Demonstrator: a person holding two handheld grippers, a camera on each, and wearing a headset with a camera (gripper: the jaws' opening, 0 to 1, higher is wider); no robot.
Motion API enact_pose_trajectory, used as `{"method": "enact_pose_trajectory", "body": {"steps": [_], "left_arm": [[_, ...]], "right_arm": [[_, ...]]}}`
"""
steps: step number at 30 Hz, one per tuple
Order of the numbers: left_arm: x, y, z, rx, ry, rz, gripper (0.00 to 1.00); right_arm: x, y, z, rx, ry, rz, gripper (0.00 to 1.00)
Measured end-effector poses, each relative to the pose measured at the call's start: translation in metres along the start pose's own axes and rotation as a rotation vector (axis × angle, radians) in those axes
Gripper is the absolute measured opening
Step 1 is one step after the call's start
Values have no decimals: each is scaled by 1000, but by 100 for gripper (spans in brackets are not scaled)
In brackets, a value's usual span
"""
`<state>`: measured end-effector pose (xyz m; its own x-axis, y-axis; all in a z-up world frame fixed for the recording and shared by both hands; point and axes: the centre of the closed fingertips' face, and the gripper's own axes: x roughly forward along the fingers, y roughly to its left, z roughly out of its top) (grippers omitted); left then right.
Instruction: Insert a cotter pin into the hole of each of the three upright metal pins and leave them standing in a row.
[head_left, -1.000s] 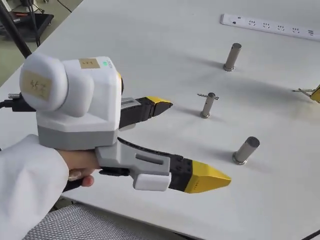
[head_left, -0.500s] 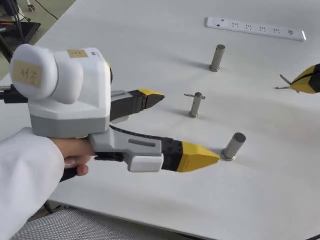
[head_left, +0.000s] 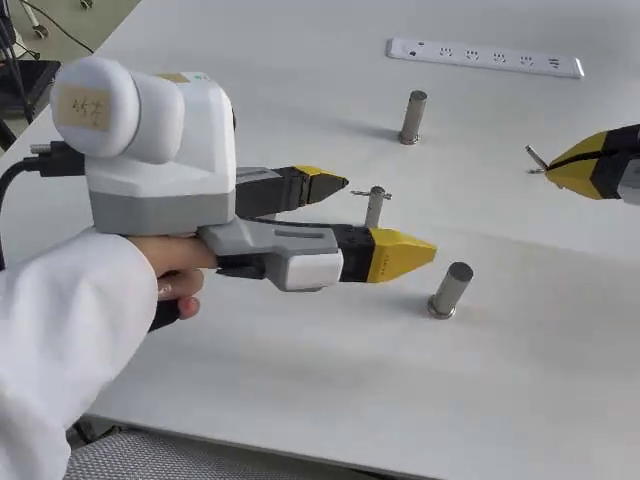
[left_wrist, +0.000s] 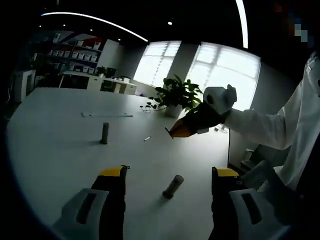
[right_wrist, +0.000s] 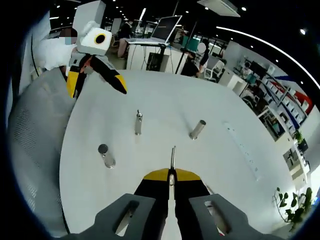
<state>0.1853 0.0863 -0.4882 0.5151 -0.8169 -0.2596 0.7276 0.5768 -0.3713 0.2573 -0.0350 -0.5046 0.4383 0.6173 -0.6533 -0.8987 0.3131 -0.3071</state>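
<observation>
Presently clamping a thin wire cotter pin (head_left: 535, 158) in tapered yellow right gripper (head_left: 552, 167) jaws, upper right, with left gripper (head_left: 390, 217) jaws apart.

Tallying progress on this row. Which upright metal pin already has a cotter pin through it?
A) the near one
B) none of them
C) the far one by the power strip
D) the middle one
D: the middle pin has a cotter pin crosswise through its top, while the far pin and near pin are bare; the right tongs grip a spare cotter pin.
</observation>
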Motion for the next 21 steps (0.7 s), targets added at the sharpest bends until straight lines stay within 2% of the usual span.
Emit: {"method": "enact_pose_trajectory", "body": {"steps": [2,5,8,11,17,21], "left_arm": [[5,0,2,-13,-4,-6,67],[12,-3,5,-42,-9,-23,63],[22,-8,2,-45,21,-35,59],[31,-13,1,-49,43,-52,54],[45,-26,9,-65,27,-99,45],[51,-33,11,-110,37,-129,38]], "right_arm": [[-6,12,6,10,-31,9,0],[-10,24,6,-28,-34,9,0],[-14,34,8,-36,-52,7,0],[-16,42,11,-54,-58,-3,0],[-18,54,20,-40,-104,-6,0],[-19,59,22,-48,-119,-11,0]]}}
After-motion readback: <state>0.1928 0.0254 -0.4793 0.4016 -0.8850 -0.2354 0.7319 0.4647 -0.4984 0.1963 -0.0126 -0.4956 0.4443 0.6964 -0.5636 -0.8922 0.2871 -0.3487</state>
